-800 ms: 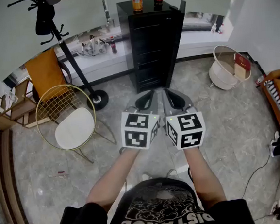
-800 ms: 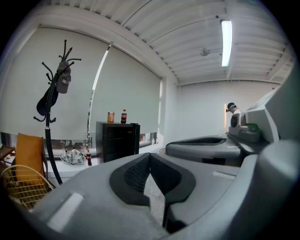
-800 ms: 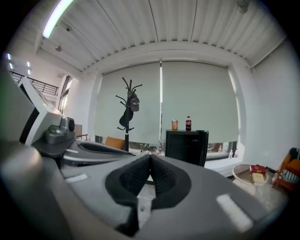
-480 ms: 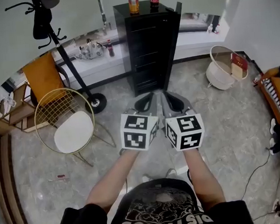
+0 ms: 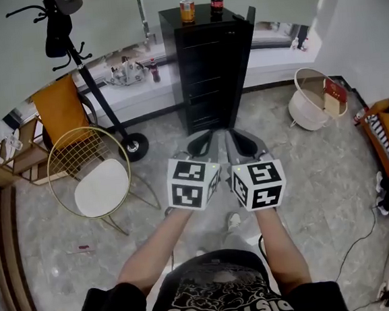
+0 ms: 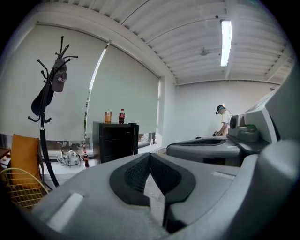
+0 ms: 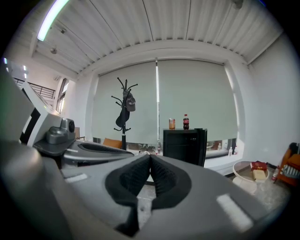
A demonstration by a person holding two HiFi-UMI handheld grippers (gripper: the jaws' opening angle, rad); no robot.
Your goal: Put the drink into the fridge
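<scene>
A tall black fridge [image 5: 210, 62] stands against the far window ledge. On its top are an orange can [image 5: 187, 10] and a cola bottle [image 5: 217, 1] with a red cap. My left gripper [image 5: 203, 140] and right gripper [image 5: 237, 137] are held side by side over the floor, well short of the fridge and pointing at it. Both are shut with nothing in them. In the left gripper view the pads meet at the left gripper [image 6: 150, 154], with the fridge [image 6: 115, 140] beyond. In the right gripper view the right gripper [image 7: 150, 156] is also shut, and the bottle [image 7: 186, 122] and can [image 7: 172, 123] show ahead.
A black coat stand [image 5: 82, 66] and a gold wire chair [image 5: 98, 173] are to the left of the fridge, with an orange chair [image 5: 58, 106] behind. A white basket [image 5: 314, 97] lies to the right. Another cola bottle [image 5: 154, 70] stands on the ledge. A person [image 6: 224, 119] works far off.
Both grippers stay shut and side by side. The room has shifted only slightly in view, and a shoe now shows on the floor below the grippers.
</scene>
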